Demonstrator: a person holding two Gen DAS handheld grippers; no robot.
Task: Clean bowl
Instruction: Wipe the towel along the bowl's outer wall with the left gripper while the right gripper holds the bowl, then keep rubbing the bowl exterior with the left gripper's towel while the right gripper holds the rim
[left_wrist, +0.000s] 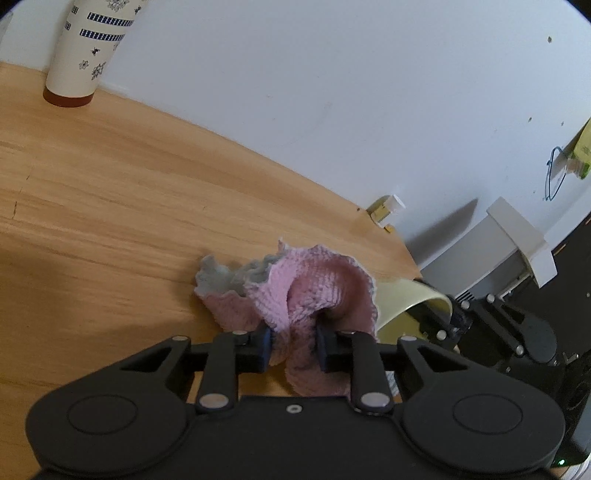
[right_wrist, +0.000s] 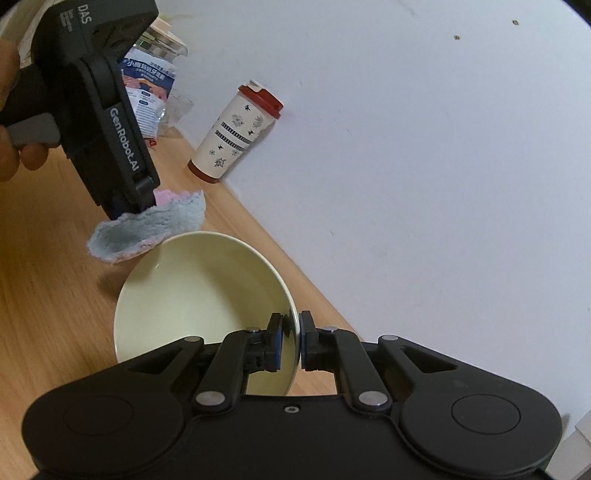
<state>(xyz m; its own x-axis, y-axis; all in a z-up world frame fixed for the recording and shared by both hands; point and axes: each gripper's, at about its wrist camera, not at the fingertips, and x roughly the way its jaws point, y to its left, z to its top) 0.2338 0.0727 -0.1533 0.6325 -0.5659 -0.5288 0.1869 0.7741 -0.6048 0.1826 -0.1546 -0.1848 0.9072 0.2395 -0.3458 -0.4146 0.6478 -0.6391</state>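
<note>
A pale yellow bowl (right_wrist: 199, 280) is held tilted above the wooden table, its rim pinched between the pads of my right gripper (right_wrist: 291, 341), which is shut on it. My left gripper (left_wrist: 292, 349) is shut on a pink and grey cloth (left_wrist: 295, 291). In the right wrist view that left gripper (right_wrist: 135, 205) hangs just beyond the bowl's far rim, with the cloth (right_wrist: 147, 232) drooping onto that rim. In the left wrist view only a part of the bowl (left_wrist: 402, 299) shows at the right, behind the cloth, with the right gripper (left_wrist: 456, 321) on it.
A tall patterned cup with a red lid (right_wrist: 236, 133) stands by the white wall on the wooden table (left_wrist: 110, 206). Packets and a clear jar (right_wrist: 155, 74) sit at the far left. A small white-capped bottle (left_wrist: 386, 210) lies at the table's edge, with a white appliance (left_wrist: 513, 240) beyond.
</note>
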